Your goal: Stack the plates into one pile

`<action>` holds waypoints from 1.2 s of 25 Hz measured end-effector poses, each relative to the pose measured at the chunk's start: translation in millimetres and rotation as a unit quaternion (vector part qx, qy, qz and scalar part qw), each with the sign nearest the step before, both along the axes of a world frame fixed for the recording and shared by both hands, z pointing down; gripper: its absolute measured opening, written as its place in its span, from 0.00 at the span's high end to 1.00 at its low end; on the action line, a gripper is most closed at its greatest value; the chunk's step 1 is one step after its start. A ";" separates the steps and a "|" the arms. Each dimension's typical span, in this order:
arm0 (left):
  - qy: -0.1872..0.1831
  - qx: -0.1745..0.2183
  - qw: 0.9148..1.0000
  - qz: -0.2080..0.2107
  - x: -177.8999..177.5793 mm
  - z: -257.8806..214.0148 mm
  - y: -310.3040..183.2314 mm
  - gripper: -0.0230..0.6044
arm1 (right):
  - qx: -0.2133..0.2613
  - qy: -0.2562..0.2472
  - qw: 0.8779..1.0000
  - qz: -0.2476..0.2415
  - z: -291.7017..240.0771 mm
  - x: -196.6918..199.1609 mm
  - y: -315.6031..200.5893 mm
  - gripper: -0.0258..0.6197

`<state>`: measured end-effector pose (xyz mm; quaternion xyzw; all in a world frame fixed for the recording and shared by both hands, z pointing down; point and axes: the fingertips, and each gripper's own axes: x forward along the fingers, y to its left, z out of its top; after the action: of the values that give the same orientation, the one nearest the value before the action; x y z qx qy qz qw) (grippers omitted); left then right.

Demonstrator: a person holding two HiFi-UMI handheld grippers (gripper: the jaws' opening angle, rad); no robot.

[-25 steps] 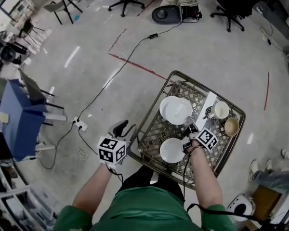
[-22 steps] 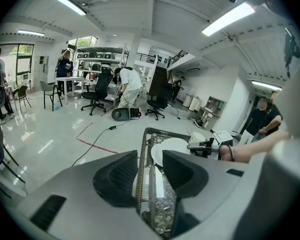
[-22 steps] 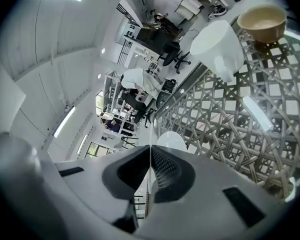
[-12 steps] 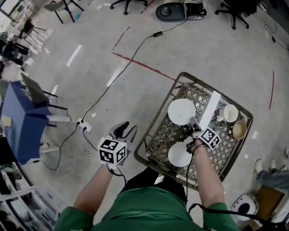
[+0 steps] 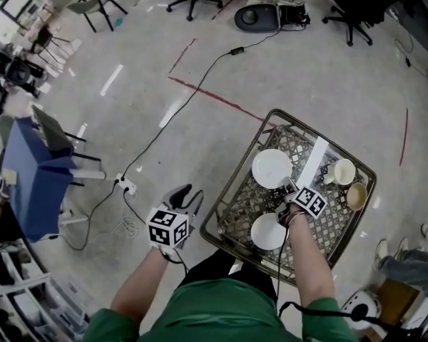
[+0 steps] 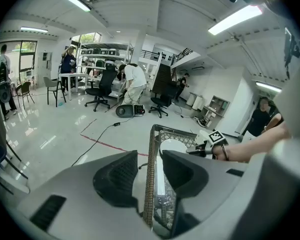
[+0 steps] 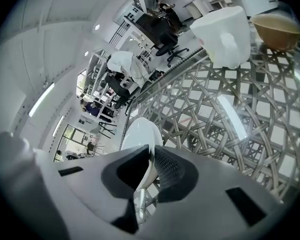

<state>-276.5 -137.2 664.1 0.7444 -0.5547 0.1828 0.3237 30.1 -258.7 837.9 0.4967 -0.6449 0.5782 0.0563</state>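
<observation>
Draw right hand-held gripper (image 5: 291, 186), jaws just opening on plate (image 5: 271, 168) rim, straight back, no dragging; keep left hand-held gripper (image 5: 184, 192) wide, off table (image 5: 227, 192).

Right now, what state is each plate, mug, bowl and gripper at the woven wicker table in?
Far round white plate: rim held by the right gripper.
Right gripper: on that rim, jaws have just been opening.
Near round white plate: lying flat, alone, not stacked.
White mug: upright.
Tan bowl: upright, looks empty.
Left gripper: open, empty.
</observation>
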 end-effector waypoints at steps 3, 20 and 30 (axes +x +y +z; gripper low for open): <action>0.000 0.001 1.000 -0.002 0.0 -0.4 1.2 0.70 | 0.005 0.020 0.999 -0.031 1.8 -5.6 0.1 0.86; 0.015 0.073 0.997 0.013 61.5 -61.9 -27.9 0.70 | 0.165 0.153 0.974 -0.029 -163.2 60.1 -7.8 0.69; 0.013 0.166 0.986 0.011 104.7 -149.6 -33.2 0.70 | 0.317 0.169 0.930 -0.080 -297.0 70.3 13.5 0.84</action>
<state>-171.8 -170.4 514.6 0.7964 -0.5648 0.0817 0.2005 100.5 -245.2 540.8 0.5259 -0.8130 0.2449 0.0505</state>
